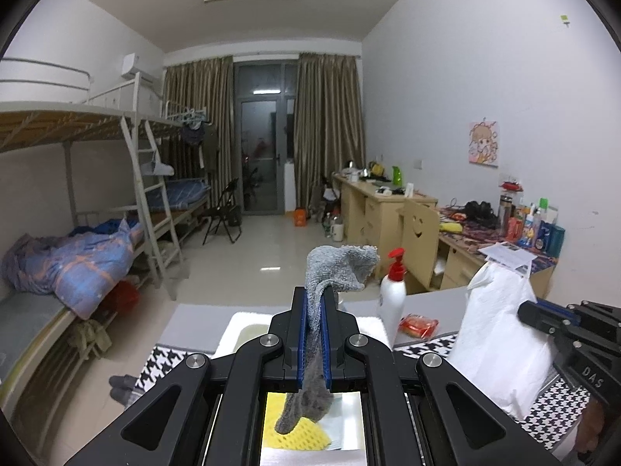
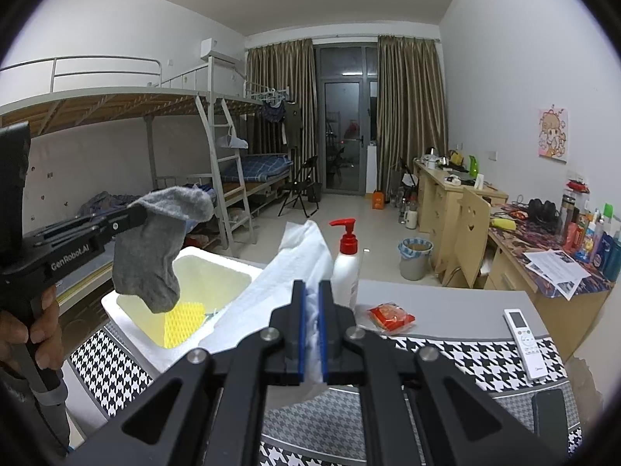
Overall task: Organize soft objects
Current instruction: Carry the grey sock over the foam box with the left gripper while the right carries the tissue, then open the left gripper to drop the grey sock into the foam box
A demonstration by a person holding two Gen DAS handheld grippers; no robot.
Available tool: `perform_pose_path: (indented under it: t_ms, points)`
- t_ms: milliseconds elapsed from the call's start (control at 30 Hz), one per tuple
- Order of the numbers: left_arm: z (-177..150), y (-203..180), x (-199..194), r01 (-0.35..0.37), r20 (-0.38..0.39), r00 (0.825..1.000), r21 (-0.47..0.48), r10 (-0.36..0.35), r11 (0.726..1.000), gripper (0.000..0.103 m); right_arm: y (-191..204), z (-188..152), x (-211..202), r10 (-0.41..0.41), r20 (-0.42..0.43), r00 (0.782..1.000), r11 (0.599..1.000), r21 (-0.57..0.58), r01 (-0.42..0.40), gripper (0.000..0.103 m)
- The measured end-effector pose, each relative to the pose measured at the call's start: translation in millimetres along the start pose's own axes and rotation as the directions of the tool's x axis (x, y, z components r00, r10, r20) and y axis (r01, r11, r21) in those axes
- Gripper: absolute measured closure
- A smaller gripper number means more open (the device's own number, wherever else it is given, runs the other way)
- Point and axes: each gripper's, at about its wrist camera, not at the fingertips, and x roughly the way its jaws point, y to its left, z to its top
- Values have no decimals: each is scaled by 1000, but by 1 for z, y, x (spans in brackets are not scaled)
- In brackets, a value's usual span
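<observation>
My left gripper (image 1: 313, 291) is shut on a grey sock (image 1: 341, 268), which flops over the fingertips and dangles below the jaws. In the right wrist view that left gripper (image 2: 136, 213) holds the sock (image 2: 155, 256) above a white foam box (image 2: 217, 272). A yellow mesh sponge (image 2: 186, 322) lies in the box. My right gripper (image 2: 311, 285) is shut on a white cloth or paper towel (image 2: 299, 256), which stands up from the jaws beside the box. From the left wrist view the white cloth (image 1: 500, 330) hangs from the right gripper (image 1: 524, 310) at the right.
A white pump bottle with a red top (image 2: 345, 268) stands right behind the white cloth. A red packet (image 2: 390, 316), a white remote (image 2: 526, 343) and a black phone (image 2: 551, 423) lie on the grey table with its houndstooth cloth (image 2: 465, 353). A hand (image 2: 35, 330) grips the left handle.
</observation>
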Motion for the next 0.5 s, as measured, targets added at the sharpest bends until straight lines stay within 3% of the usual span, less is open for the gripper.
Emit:
perform_pose_path:
  t_ms: [400, 433, 500]
  points:
    - [-15, 12, 22, -21, -89, 996, -1, 21, 1000, 95, 5, 0, 8, -3, -19, 1000, 1000, -10, 3, 95]
    - [-16, 13, 23, -23, -95, 995, 0, 23, 1000, 92, 6, -1, 8, -2, -21, 1000, 1000, -11, 2, 95]
    - [-17, 16, 26, -29, -106, 994, 1, 29, 1000, 77, 7, 0, 9, -4, -21, 1000, 1000, -13, 4, 95]
